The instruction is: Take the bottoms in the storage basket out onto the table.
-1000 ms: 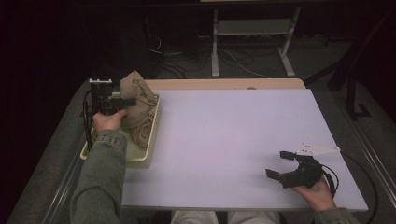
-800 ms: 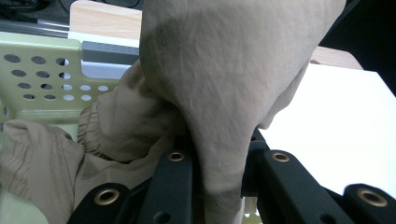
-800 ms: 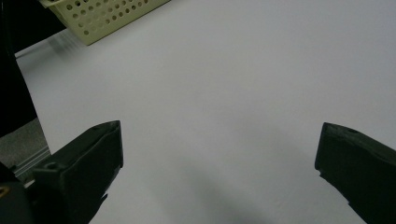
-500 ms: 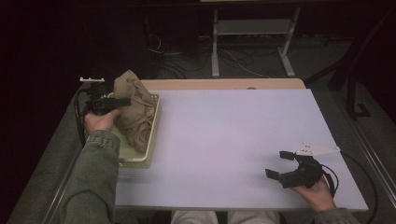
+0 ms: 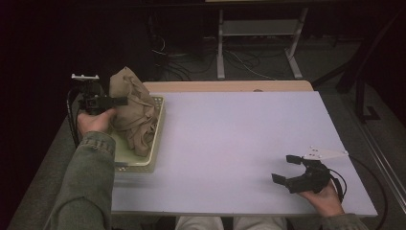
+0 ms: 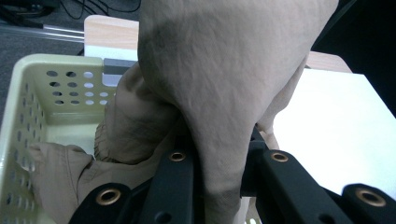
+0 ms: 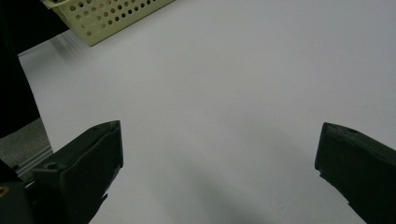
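Pale lavender-white covers the tabletop, a smooth matte sheet with a strip of light wood showing along its far edge. At the far left, a green-sleeved forearm reaches in, and the left hand holds the left tongs over a cream perforated basket that sits at the tabletop's left edge. Those tongs are clenched on a fold of tan cloth; in the left gripper view the two black jaws press the tan cloth between them, and the rest of the garment hangs crumpled down into the cream perforated basket. The bunched top of the cloth rises above the basket's rim.

Across the middle the sheet lies bare — only soft shadow on it.

At the near right, the right hand holds the right tongs low over the tabletop, jaws spread wide with nothing between them; the right gripper view shows the two jaws well apart over the white surface, with a corner of the basket at its upper left.

Behind the tabletop the room is dark — grey carpet, loose cables on the floor, and a metal stand with a low shelf. No readable writing or labels can be made out.
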A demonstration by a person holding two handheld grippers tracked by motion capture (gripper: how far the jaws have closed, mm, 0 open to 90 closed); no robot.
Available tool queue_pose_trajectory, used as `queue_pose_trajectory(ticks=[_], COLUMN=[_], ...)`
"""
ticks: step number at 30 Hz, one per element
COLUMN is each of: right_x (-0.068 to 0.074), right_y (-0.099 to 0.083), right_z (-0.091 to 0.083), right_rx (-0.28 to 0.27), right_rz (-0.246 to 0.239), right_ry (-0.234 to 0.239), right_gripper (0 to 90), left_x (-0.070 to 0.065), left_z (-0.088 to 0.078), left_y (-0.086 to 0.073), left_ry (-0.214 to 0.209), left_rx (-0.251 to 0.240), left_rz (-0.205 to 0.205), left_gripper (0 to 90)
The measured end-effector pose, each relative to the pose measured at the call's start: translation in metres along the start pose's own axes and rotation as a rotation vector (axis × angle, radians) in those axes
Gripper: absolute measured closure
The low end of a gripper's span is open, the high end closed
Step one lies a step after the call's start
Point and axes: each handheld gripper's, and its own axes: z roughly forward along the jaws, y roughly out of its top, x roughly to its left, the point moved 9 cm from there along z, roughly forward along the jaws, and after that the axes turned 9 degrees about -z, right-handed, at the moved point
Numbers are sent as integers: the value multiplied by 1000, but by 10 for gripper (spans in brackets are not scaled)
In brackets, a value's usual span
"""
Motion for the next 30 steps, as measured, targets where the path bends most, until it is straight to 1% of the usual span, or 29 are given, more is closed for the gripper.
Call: queue_pose_trajectory(ticks=[7,12,14,15,19,20,22,24,27,28,30], right_x=[0,0,0,0,0,0,0,0,-1,-1,-1], right_y=[0,0,0,0,1,1,1,1,1,1,1], right_z=[0,0,0,0,0,0,0,-1,-1,-1,-1], right_rx=[-3,-1,-1,-1,-4,-4,-4,-7,-12,-12,-12], right_rz=[-3,-2,-1,-1,-1,-3,-4,-3,1,1,-2], right_ry=[1,2,1,1,0,0,0,-2,-6,-6,-6], right_gripper=[7,7,7,7,7,7,7,7,7,7,7], left_x=[-7,-14,-17,-19,-23,-25,-26,-30,-40,-40,-47], left_z=[-8,-16,-18,-22,-27,-31,-33,-38,-45,-45,-47], left_y=[7,12,14,15,18,20,22,24,29,29,32], left_ry=[-1,-5,-8,-7,-10,-7,-3,-13,-20,-20,-25], left_rx=[-6,0,-4,-2,-8,-7,-9,-14,-19,-19,-20], left_rz=[11,35,37,48,53,62,65,71,97,97,108], left_gripper=[789,790,790,790,790,789,790,790,791,791,791])
